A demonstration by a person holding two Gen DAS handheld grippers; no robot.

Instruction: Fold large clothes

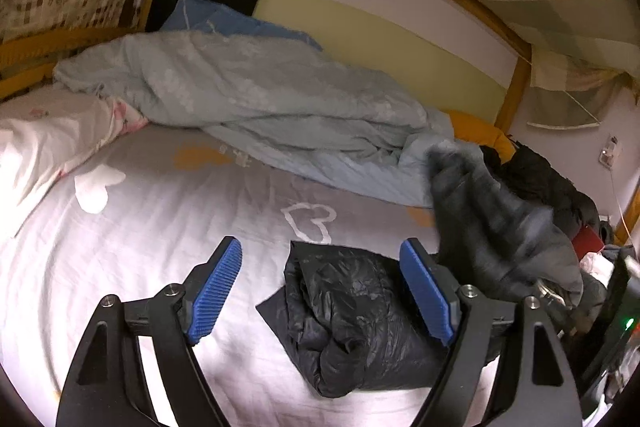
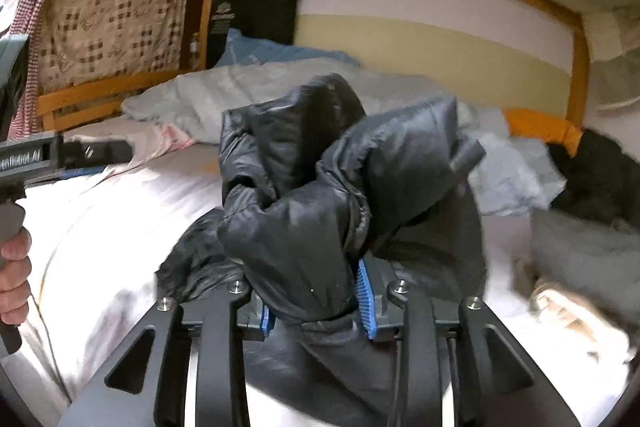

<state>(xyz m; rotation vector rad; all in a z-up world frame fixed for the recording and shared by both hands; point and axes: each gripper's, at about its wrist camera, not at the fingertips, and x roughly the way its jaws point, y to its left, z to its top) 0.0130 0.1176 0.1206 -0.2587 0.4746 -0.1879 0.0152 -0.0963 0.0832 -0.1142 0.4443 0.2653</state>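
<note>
A black puffer jacket lies partly bundled on the pale bed sheet (image 1: 160, 227). Its folded bundle (image 1: 352, 319) sits low between and just beyond my left gripper (image 1: 320, 245), whose blue pads stand wide apart and touch nothing. In the right wrist view another part of the jacket (image 2: 320, 195) stands bunched up above my right gripper (image 2: 316, 291). That gripper's blue pads press on the fabric from both sides. The raised part shows in the left wrist view as a blurred dark mass (image 1: 500, 227) at the right. A hand (image 2: 14, 267) holds the left gripper's handle at the left edge.
A crumpled grey-blue duvet (image 1: 260, 95) lies across the far side of the bed. A white-pink pillow (image 1: 48, 143) is at the left. More dark clothes (image 1: 536, 175) are heaped at the right. The wooden bed frame (image 1: 516, 87) and the wall close the far side.
</note>
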